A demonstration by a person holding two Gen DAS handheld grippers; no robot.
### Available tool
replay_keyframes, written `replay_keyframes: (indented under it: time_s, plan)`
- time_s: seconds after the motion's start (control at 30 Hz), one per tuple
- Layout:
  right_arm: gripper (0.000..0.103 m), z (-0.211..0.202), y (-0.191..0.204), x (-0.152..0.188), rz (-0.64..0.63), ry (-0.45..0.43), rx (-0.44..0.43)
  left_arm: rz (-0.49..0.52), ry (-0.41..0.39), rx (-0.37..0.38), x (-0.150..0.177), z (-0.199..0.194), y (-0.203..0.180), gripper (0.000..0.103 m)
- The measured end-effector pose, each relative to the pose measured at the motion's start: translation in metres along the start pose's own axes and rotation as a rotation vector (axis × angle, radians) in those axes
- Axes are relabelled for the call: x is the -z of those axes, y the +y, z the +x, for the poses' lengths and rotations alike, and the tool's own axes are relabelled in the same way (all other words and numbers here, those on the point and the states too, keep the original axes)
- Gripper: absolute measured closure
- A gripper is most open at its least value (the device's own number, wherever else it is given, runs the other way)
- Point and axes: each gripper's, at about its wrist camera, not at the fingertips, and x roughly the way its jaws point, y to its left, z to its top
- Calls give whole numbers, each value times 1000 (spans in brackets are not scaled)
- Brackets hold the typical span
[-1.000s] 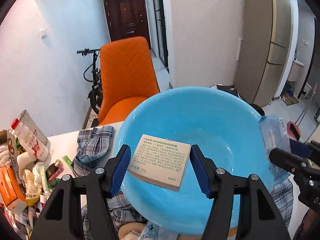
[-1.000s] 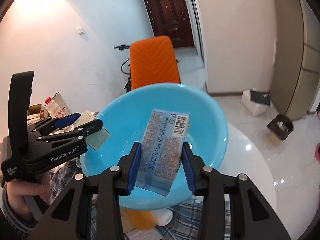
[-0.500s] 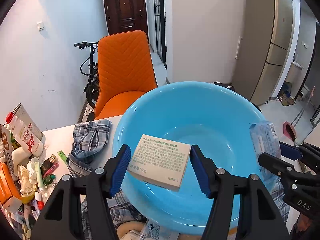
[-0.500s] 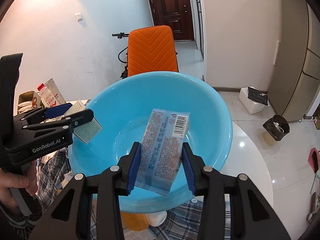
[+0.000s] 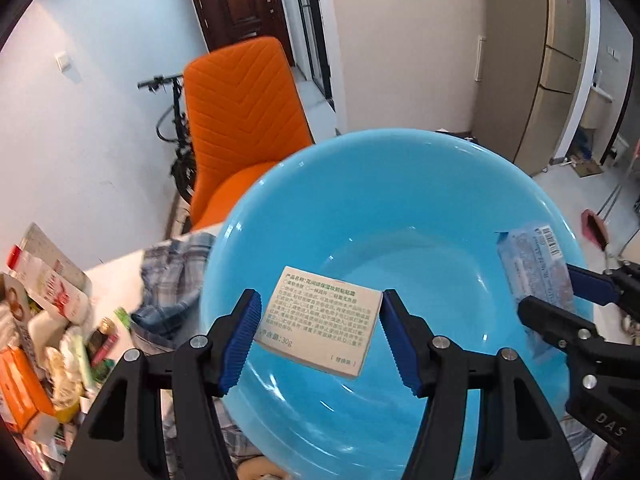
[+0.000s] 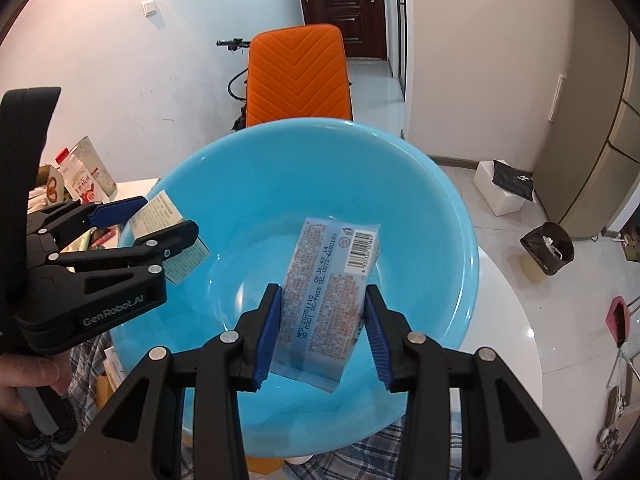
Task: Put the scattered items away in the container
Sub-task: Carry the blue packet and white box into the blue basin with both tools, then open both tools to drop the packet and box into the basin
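Blue plastic, the basin (image 5: 400, 208) sat on the white table (image 6: 504, 320) beneath both grippers. The left gripper (image 5: 320, 332) was clamped on a small white box (image 5: 320, 320) above the basin's inner wall at nine o'clock. The right gripper (image 6: 322, 332) pinched a blue snack packet (image 6: 328, 292) over the basin's middle. Plaid cloth (image 5: 172, 280) lay beside the rim at nine o'clock.

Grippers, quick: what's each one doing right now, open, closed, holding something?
Left gripper: closed on the white printed box.
Right gripper: closed on the blue packet.
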Motion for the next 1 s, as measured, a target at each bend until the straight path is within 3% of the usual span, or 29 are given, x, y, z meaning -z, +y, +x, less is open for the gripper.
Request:
replay_keyframes:
  time_s: [0.7,0.9,0.97,1.0]
  plan:
    - [63,8,5,-1,-14,32,10,59,11,-35,1,1,-8,39]
    - [63,12,7,-1,-30,41,38,21,37,-25,1,6,3,39]
    - [62,12,7,-3,-30,43,39,20,40,-28,2,6,4,32]
    - [62,12,7,-3,-30,42,40,20,39,-34,1,7,4,22]
